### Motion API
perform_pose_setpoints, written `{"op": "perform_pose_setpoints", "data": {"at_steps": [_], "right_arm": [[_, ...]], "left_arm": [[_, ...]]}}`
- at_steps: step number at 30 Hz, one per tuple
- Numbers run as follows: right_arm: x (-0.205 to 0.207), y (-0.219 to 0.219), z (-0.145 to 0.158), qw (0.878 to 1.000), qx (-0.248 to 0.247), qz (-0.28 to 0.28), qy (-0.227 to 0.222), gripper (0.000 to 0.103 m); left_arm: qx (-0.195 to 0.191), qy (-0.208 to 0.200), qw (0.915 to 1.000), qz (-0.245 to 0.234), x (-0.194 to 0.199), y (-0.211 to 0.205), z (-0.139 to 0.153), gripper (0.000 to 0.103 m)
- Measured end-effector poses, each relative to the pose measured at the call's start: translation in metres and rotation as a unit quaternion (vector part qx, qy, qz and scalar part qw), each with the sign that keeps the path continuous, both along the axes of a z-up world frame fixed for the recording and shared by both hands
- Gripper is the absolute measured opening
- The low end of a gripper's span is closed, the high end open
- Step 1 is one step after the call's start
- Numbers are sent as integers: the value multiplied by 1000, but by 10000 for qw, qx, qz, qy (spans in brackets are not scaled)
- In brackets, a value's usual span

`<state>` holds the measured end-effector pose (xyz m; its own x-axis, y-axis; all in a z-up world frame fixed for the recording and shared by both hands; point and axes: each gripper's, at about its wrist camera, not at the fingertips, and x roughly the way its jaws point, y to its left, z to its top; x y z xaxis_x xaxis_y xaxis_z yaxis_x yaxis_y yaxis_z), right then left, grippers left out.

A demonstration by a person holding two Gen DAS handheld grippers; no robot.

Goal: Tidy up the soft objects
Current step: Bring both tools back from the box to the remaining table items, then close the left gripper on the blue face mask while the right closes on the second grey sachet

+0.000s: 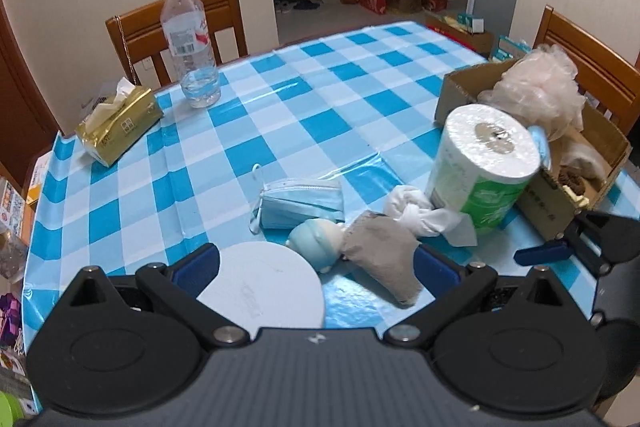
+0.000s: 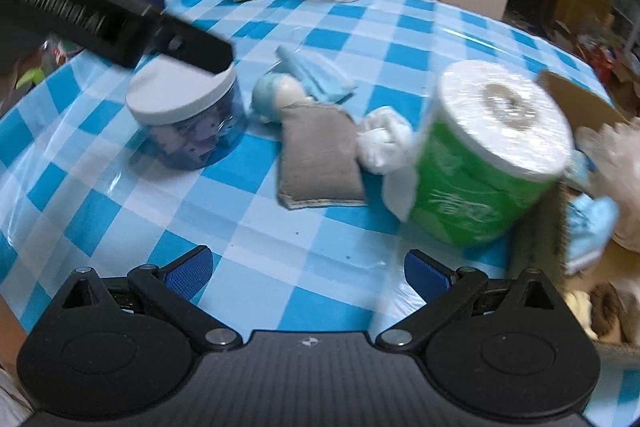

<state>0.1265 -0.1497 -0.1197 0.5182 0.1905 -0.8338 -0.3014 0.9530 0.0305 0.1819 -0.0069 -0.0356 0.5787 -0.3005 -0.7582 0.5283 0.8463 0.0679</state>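
Both grippers, left (image 1: 316, 261) and right (image 2: 308, 269), have fingers spread wide and hold nothing. The soft things, a pouch (image 2: 320, 155), rag (image 2: 384, 139) and mask (image 1: 300, 201), lie on the worktop (image 2: 320, 27) near the box (image 1: 460, 91). Next, I think, pinch the pouch and put it in the box.

You see the jar (image 1: 260, 291) only as a white lid; the left gripper body covers its near edge. Motion blur smears the paper roll (image 2: 492, 151) label beyond reading. The frame edge crops the cardboard box (image 2: 572, 99), and its contents stay indistinct.
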Motion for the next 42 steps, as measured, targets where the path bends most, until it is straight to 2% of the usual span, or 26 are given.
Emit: {"op": "perform_pose_setpoints", "data": {"at_steps": [8,16,19,24,32,42], "right_arm": [[20,15,-26,9998,-16,191,100,103],[45,17,-38,9999,156,18,63,103],[52,20,-39,10000,77,2,-10,103],[55,29,-42,9997,-197,84,-87,103],[53,30,-43,9998,-177,0,-135,103],[50,29,-44,9996,-156,-34,-228,103]], "left_arm": [[171,353,9992,-51,34,-4,-12,102],[337,350,9986,-183,57,-14,-14,102],[332,387,9985,-209,63,-16,-15,102],[277,625,9974,-210,77,-20,-20,102],[191,1030,9944,-128,112,-32,-28,101],[544,1702,9839,-8,153,-64,-69,99]]}}
